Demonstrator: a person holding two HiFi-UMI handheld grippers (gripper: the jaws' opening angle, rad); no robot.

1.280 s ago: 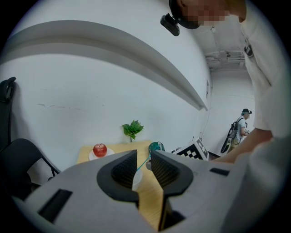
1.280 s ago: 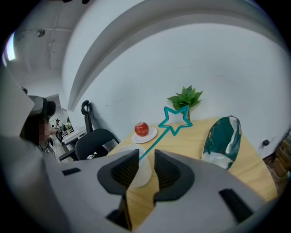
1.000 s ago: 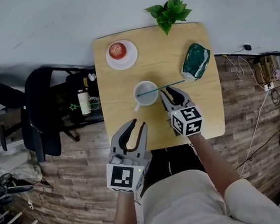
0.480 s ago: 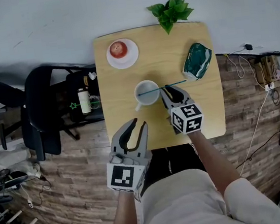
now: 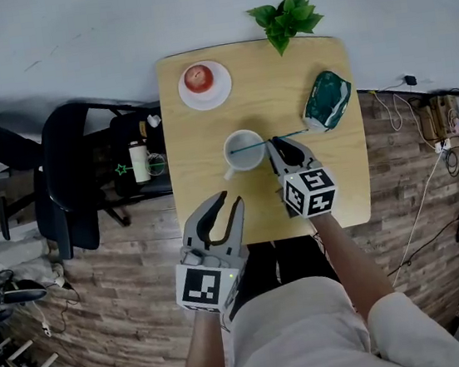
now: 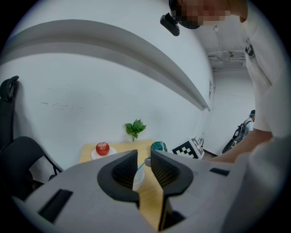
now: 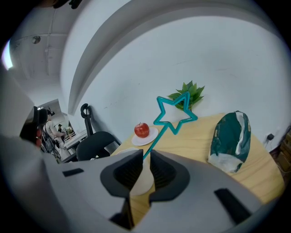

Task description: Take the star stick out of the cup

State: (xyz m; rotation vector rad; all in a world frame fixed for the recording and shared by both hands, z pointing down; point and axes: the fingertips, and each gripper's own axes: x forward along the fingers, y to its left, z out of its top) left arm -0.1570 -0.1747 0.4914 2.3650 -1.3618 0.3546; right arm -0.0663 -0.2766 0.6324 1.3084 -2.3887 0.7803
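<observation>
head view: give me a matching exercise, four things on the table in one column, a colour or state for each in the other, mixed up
Things:
1 apple
2 plant
3 bag
4 cup

Colour or state:
a white, with the stick leaning out of it
b red, on a plate
c green leaves, at the far edge
d dark green and white, lying flat

Pairs: 1-b, 2-c, 3-d, 4-a

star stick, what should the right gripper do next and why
Probably finish closing the right gripper on the star stick, then lift. Its jaws have just been closing and the thin shaft runs between them, but a gap shows beside it, so the pads do not seem to press yet. The stick's far end sits in the cup.
</observation>
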